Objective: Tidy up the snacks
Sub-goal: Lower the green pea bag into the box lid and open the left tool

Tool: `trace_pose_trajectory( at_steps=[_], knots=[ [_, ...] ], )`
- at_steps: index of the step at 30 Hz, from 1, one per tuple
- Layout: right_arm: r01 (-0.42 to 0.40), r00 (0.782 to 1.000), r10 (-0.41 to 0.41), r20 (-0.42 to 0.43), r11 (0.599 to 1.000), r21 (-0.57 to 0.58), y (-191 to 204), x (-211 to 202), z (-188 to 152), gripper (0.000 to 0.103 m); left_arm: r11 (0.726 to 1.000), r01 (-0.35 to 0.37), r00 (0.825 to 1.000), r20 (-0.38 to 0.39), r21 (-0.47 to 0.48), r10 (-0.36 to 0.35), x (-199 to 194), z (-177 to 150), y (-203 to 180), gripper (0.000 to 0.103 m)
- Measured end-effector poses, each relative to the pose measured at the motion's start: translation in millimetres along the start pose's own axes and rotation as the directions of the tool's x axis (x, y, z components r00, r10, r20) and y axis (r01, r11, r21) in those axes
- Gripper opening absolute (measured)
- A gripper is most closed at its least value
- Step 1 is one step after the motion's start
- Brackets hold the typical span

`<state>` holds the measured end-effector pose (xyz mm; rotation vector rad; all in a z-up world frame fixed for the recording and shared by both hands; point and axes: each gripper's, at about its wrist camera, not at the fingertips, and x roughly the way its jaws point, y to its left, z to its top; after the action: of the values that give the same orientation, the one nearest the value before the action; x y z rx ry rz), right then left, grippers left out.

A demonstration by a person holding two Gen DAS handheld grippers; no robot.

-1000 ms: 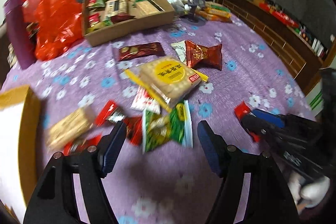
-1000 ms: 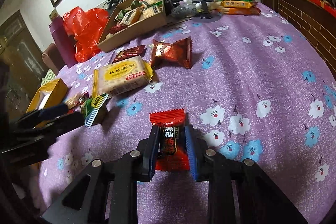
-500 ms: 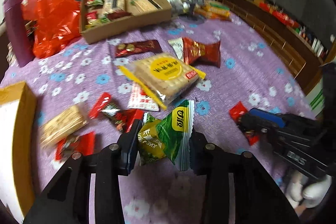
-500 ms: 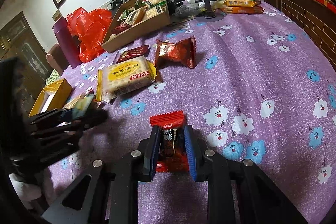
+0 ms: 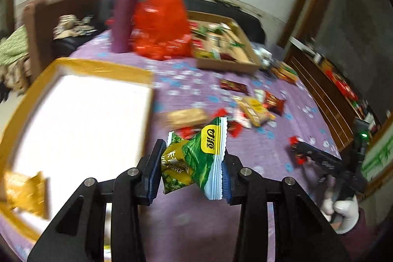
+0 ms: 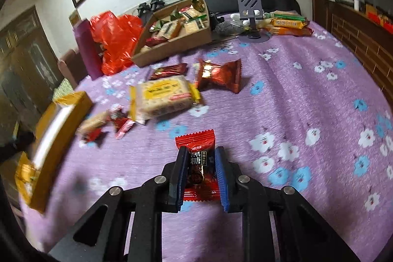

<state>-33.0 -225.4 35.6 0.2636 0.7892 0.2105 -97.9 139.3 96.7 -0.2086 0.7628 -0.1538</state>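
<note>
My left gripper is shut on a green snack packet and holds it above the purple cloth, beside the yellow-rimmed white box. A gold packet lies in that box. My right gripper is shut on a red candy packet low over the cloth; it also shows in the left wrist view. Loose snacks lie mid-table: a yellow cracker pack, a dark red packet, a brown bar and small red packets.
A cardboard tray full of snacks stands at the back, next to a red plastic bag and a purple bottle. A phone stand and orange packs are at the far right. The yellow box is at the left edge.
My left gripper has closed on the green packet, lifted it and swung left toward the yellow-rimmed box. My right gripper keeps its hold on the red candy packet, barely moving.
</note>
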Motion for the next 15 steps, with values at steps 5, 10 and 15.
trace_pose_trajectory(
  at_steps=[5, 10, 15],
  knots=[
    [-0.104, 0.994, 0.104, -0.018, 0.994, -0.044, 49.5, -11.6, 3.3, 0.023, 0.992, -0.056, 0.998, 0.015, -0.109, 0.058, -11.0, -9.4, 45.8, 0.038],
    [-0.216, 0.976, 0.208, -0.069, 0.967, -0.135, 120.4, -10.0, 2.8, 0.023, 0.982, -0.095, 0.995, 0.021, -0.161, 0.100, -14.2, -19.0, 72.6, 0.038],
    [-0.327, 0.941, 0.297, -0.164, 0.922, -0.206, 190.9, 4.4, -4.7, 0.022, 0.972, -0.130, 0.990, 0.025, -0.198, 0.137, -18.1, -22.6, 96.7, 0.038]
  ],
)
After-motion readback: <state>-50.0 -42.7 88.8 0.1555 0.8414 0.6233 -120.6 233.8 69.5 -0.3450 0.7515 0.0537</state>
